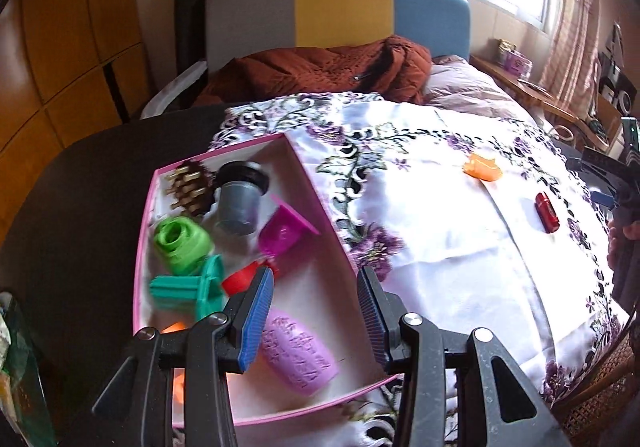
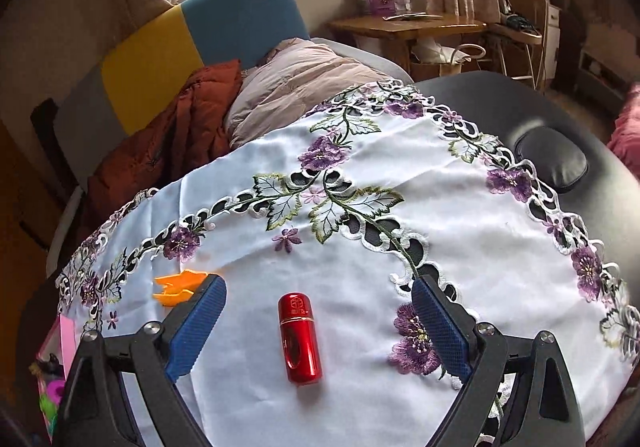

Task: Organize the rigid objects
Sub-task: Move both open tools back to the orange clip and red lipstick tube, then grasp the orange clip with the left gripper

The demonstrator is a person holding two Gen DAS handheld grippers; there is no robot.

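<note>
Though untouched, red cylinder btwn wide-open right tool fingers.

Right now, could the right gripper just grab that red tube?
Probably yes. The right gripper is open, and the red tube lies on the cloth between its fingers, with nothing in the way.

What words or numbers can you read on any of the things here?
None can be read.
Red metal cylinder: a round gold emblem and a short gold line near its top, too small to read.
Purple embossed piece in the pink box: raised marks that may be characters, too blurred to read.
Purple tin on the far desk: too small to tell.
</note>
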